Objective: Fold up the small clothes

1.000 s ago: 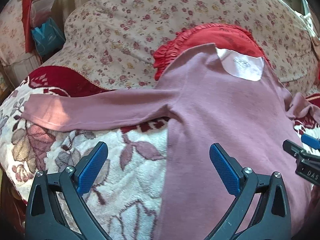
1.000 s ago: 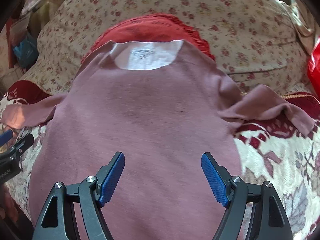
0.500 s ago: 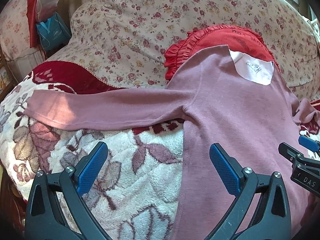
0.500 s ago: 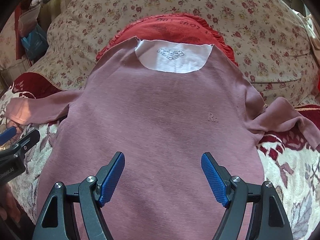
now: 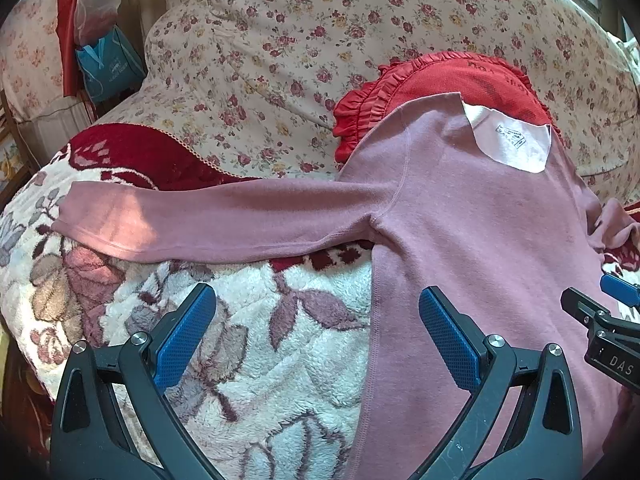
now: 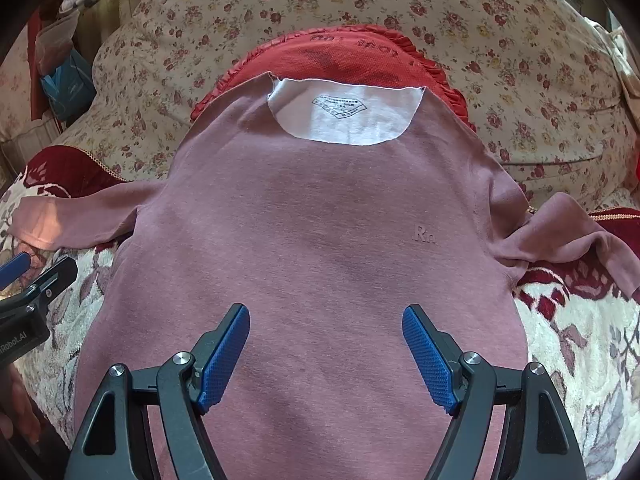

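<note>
Both tools gape wide and grip nothing. One pink long-sleeved shirt lies flat on the sofa's floral blanket; the right tool hangs over its lower body, the left tool above its side seam and the blanket beside it.

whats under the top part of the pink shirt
A red ruffled cushion lies under the neck end of the pink shirt, its frilled rim showing around the collar. How far it reaches beneath is covered.
</note>
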Available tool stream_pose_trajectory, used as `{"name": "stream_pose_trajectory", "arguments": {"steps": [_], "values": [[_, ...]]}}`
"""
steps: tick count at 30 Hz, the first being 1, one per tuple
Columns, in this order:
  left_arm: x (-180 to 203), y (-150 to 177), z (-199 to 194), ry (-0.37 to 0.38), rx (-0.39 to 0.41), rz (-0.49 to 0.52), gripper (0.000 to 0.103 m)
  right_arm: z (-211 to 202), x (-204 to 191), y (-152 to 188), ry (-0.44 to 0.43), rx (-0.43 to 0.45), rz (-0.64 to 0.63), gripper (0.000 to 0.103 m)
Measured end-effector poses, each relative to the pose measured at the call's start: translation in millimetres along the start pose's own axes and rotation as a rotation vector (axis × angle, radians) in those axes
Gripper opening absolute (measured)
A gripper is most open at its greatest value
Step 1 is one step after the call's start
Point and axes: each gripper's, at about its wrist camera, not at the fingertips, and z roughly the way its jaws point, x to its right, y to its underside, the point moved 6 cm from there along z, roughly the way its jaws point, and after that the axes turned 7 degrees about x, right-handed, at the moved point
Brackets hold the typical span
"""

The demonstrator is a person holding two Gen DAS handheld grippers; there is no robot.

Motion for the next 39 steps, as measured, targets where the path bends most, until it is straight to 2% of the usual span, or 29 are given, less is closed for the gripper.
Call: {"name": "stream_pose_trajectory", "arguments": {"steps": [14, 20, 23, 27, 34, 37, 39], "values": [[-15.2, 0.5, 3.3, -0.026, -0.003, -0.017, 0.102, 3.6, -7.6, 0.9, -0.011, -0.008, -0.018, 0.077], [-37.8, -1.2, 7.0, -0.054, -0.01, -0.043, 0.102, 8.2, -14.5, 0.2, -0.02, -0.014, -0.028, 0.077], [-71.0, -5.6, 9.7, -0.062, -0.019, -0.115, 0.102, 11.0, -19.6, -1.1, -0.028, -0.017, -0.039, 0.077], [-136.1, -14.1, 12.8, -0.144, -0.007, -0.23, 0.102, 15.2, -27.3, -4.3, -0.045, -0.013, -0.051, 0.077], [-249.6, -18.7, 30.5, -0.256, 0.019, -0.534, 0.102, 26.6, -40.8, -7.8, -0.079, -0.021, -0.058, 0.077], [-277.3, -23.3, 37.9, -0.305, 0.052, -0.61, 0.099, 32.6, -46.8, -7.7, -0.089, -0.03, -0.073, 0.077], [-287.4, -26.1, 46.0, -0.307, 0.051, -0.642, 0.098, 36.2, -50.8, -8.1, -0.097, -0.034, -0.084, 0.077]]}}
